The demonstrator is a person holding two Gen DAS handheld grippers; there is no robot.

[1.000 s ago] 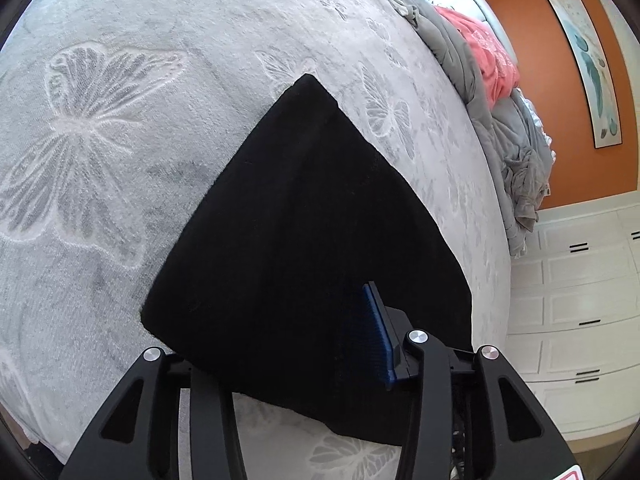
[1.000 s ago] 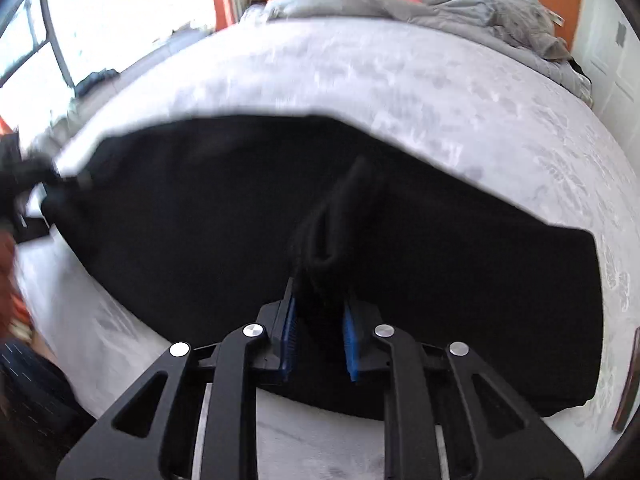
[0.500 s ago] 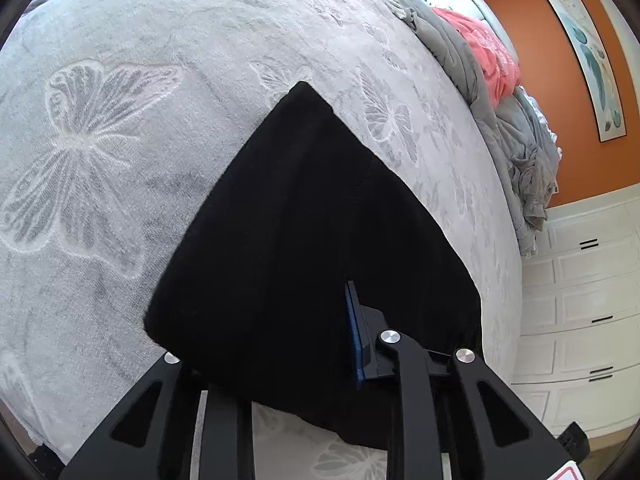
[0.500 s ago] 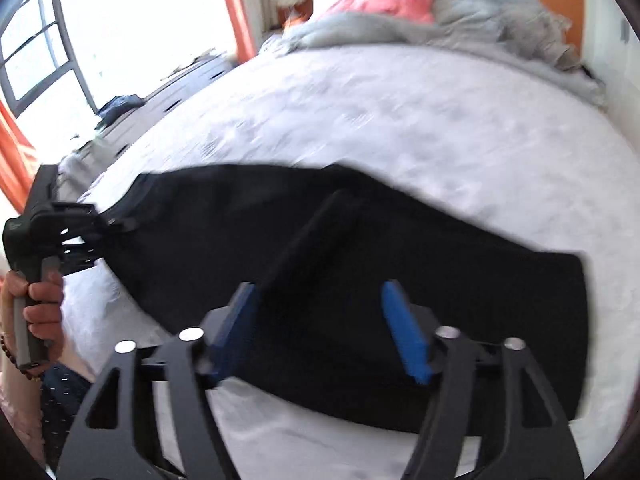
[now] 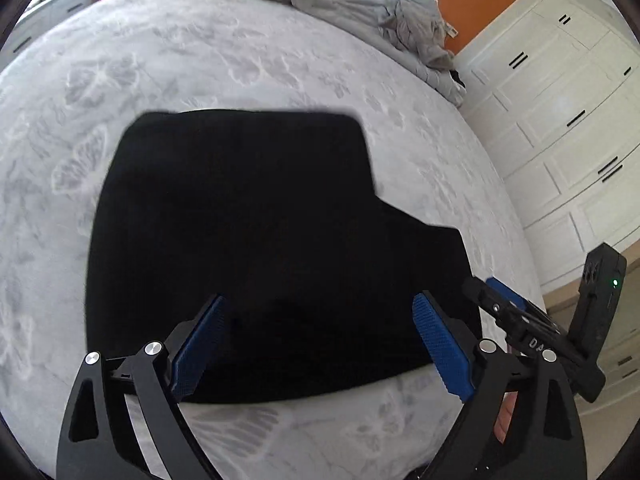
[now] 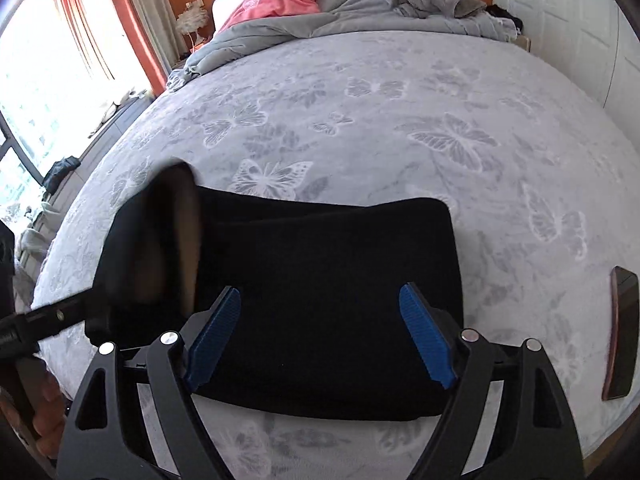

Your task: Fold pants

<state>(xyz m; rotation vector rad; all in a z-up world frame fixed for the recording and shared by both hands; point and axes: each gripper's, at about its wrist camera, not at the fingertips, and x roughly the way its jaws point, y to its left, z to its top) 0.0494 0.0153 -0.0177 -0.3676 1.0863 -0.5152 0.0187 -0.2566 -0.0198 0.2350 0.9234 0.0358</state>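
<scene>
The black pants (image 5: 256,232) lie folded into a thick block on the grey butterfly-print bedspread (image 5: 224,60), near its front edge. My left gripper (image 5: 320,324) is open and empty, its blue pads just above the near edge of the block. My right gripper (image 6: 320,316) is open and empty over the same block (image 6: 328,280). In the right wrist view a flap of the pants (image 6: 168,232) at the left end is blurred and stands up. The right gripper also shows at the right of the left wrist view (image 5: 500,296).
A grey duvet (image 6: 360,12) and a pink pillow (image 6: 276,0) are heaped at the head of the bed. A dark phone (image 6: 620,328) lies on the bedspread to the right. White wardrobes (image 5: 568,112) stand on the right, a window with orange curtains (image 6: 80,28) on the left.
Both grippers have let go of the pants and opened. The pants went from one long strip to a shorter, thicker folded block. The left camera now faces the head of the bed.
</scene>
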